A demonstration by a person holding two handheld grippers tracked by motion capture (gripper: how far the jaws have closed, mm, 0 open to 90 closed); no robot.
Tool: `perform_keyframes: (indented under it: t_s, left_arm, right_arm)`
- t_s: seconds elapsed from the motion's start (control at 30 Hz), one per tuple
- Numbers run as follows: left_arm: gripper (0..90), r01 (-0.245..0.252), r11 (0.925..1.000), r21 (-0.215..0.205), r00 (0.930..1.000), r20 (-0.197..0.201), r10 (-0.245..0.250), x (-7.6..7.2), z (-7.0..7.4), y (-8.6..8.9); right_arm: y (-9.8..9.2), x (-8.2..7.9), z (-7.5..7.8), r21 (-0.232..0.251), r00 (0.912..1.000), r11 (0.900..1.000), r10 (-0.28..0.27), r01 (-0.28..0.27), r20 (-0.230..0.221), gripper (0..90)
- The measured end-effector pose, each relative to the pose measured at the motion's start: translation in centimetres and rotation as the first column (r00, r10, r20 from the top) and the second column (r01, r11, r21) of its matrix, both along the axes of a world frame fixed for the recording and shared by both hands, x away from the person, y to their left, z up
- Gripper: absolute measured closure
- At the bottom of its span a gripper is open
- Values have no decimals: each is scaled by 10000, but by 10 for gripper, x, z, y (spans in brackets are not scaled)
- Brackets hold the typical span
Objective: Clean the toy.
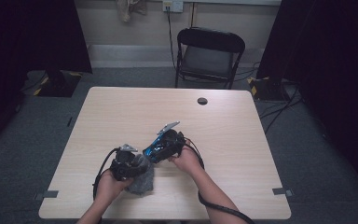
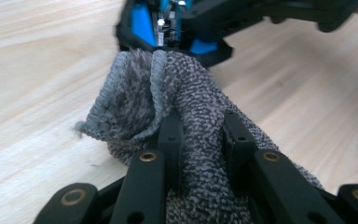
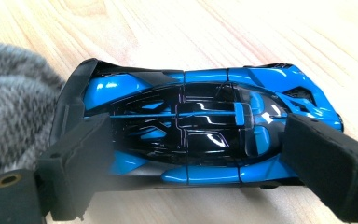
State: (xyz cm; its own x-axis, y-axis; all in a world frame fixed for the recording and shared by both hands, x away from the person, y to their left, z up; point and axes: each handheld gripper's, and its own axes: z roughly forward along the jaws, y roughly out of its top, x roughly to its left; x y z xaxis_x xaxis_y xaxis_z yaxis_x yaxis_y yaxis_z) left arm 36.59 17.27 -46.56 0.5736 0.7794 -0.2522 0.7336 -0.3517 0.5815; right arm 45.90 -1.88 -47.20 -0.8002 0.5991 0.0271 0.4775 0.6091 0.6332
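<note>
High view: near the bench's (image 1: 121, 107) front edge, left tongs (image 1: 139, 164) grip the grey cloth (image 1: 142, 183). Left gripper view: cloth touches the car's end. Right gripper view: right tongs (image 3: 205, 154) clamp the blue toy car (image 3: 196, 121) lengthwise. Wiping seems underway; next, rub along the body.

A black folding chair (image 1: 209, 56) stands behind the wooden table (image 1: 121, 107) (grey carpet (image 1: 307, 154), dark curtains (image 1: 32, 32))

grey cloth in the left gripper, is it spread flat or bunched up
Bunched up. The grey cloth rises in thick folds between the left gripper's fingers, its hemmed edge curled over, against the blue toy car.
</note>
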Motion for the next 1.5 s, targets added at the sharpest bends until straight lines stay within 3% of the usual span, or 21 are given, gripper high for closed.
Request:
perform_keyframes:
  t_s: [0.5,0.8,1.07,1.3,1.43,1.5]
  left_arm:
    - [729,972,9946,-372,9952,-78,-976,-8,-1,-25]
    - [713,894,9947,-506,9959,-78,-900,-10,13,-4]
    - [701,-23,9976,-687,9997,258,41,-2,21,36]
    - [675,-747,9969,-245,9962,422,757,8,13,54]
    - [572,-1200,9927,-118,9904,683,1205,11,7,57]
    - [497,-1362,9907,-47,9888,609,1362,12,4,58]
  right_arm:
    - [0,0,0,12,10000,10000,-14,14,1,89]
    - [0,0,0,32,10000,10000,12,-12,17,89]
    - [-1,0,-1,61,10000,10000,-2,1,63,89]
    - [0,0,0,44,10000,10000,-6,6,25,89]
    - [-1,0,0,51,10000,10000,-1,1,41,89]
    - [-1,0,-1,61,10000,10000,1,-1,51,89]
